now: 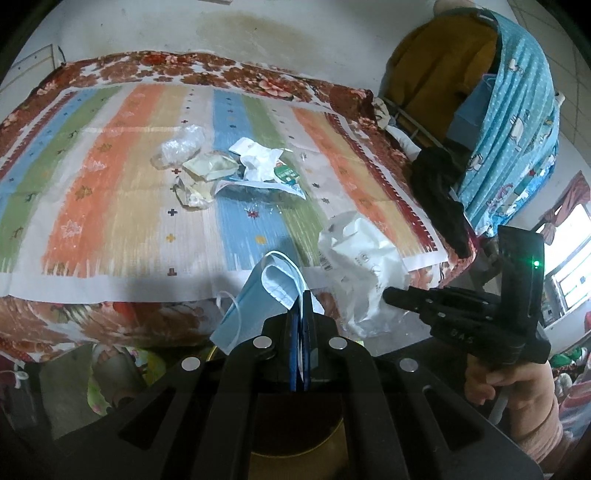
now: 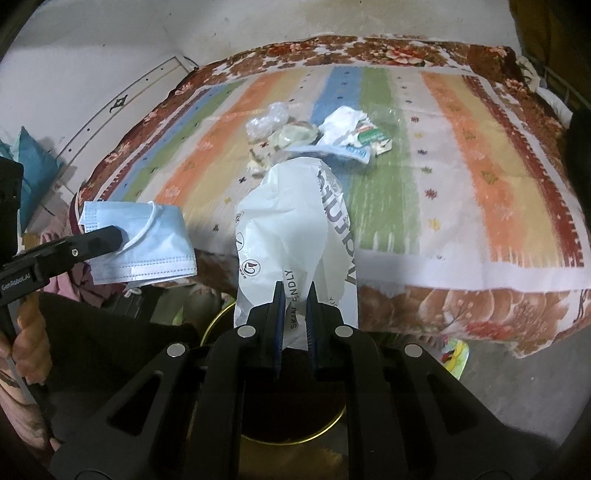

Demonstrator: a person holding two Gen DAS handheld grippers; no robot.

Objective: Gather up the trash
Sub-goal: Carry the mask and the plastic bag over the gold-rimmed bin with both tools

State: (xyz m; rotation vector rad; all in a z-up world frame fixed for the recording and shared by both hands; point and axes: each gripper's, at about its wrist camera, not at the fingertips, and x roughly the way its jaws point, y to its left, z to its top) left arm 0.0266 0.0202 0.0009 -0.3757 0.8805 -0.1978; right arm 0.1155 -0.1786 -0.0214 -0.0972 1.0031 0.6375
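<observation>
Below both grippers sits a round gold-rimmed bin (image 2: 332, 421) on the floor. Over it, the left gripper (image 1: 300, 295) pinches a blue face mask (image 1: 251, 295), and the right gripper (image 2: 295, 291) clamps a white plastic wrapper (image 2: 291, 229). Beyond, the remaining trash pile (image 1: 229, 173) lies mid-bed on the striped mat (image 1: 110, 192).

A striped mat (image 1: 122, 177) in orange, blue, green and cream covers most of a floral blanket (image 1: 44, 332), whose red-brown border shows along the far and near edges. Far behind is a stained white wall (image 1: 258, 33). At right hangs a blue patterned curtain (image 1: 524, 122), with a dark cloth (image 1: 439, 192) draped beside it.
</observation>
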